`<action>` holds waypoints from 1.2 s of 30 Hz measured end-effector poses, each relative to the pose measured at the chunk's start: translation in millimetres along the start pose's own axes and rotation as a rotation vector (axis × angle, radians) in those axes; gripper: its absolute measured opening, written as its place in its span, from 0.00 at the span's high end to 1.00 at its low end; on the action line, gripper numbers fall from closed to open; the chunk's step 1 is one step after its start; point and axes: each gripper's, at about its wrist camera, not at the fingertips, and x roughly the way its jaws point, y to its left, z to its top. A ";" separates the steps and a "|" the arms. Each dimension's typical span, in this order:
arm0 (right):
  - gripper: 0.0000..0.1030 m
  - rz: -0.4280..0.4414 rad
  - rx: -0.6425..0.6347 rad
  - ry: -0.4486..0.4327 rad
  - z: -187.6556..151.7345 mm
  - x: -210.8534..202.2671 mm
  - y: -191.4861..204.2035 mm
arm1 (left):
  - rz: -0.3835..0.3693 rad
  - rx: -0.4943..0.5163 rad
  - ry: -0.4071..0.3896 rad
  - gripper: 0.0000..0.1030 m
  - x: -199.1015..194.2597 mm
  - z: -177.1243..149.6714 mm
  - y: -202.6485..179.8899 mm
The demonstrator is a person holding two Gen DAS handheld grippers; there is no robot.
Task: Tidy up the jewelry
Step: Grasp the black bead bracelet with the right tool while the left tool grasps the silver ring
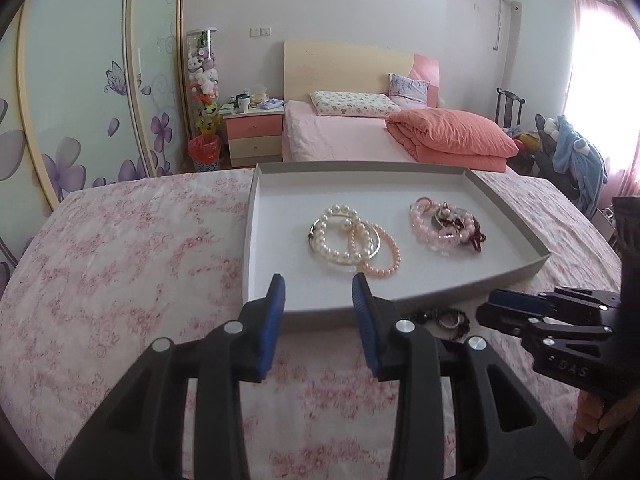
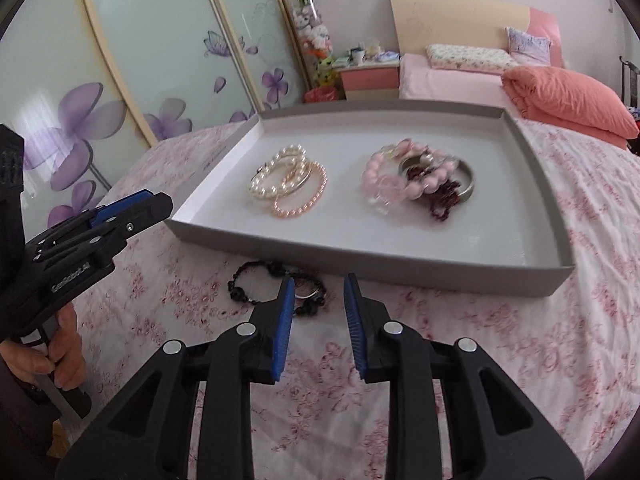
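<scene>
Both hand-held grippers, left and right, gape empty. Dark beaded bracelets lie just ahead of the right one, before the shallow grey cardboard tray

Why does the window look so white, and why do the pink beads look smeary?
Left wrist view: daylight floods the window, washing it out, and the fisheye lens bends the wardrobe doors. Right wrist view: the pink bead pile is smeared by motion blur, while the tray rim reads clearer.

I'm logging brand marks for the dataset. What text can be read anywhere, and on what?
"GenRobot.AI": side of the left gripper.
"DAS", preceded by unclear characters: body of the right gripper.
Faint print on the tray's left rim: too blurred to read.
Nothing else is legible.
</scene>
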 end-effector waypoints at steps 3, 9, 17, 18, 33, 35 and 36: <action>0.74 0.015 0.012 0.028 -1.1 7.1 0.7 | 0.000 0.000 0.002 0.63 -2.3 -3.1 1.0; 0.75 0.036 0.033 0.068 -4.8 15.3 -2.9 | -0.003 -0.003 0.007 0.62 0.1 -6.1 0.2; 0.88 0.068 -0.006 0.036 -8.8 7.0 7.1 | 0.007 -0.012 0.017 0.61 5.0 -8.4 2.3; 0.89 0.077 -0.009 0.028 -8.5 3.4 7.7 | 0.008 -0.013 0.017 0.61 4.8 -8.7 2.3; 0.93 -0.117 0.053 0.006 -26.8 -35.5 -44.4 | -0.030 0.055 0.023 0.58 4.3 -12.0 -28.0; 0.93 -0.109 0.060 0.004 -25.3 -35.4 -44.2 | -0.035 0.061 0.026 0.58 5.2 -11.9 -31.6; 0.92 -0.107 0.057 0.007 -24.7 -34.0 -43.1 | -0.036 0.063 0.028 0.57 6.1 -12.0 -33.5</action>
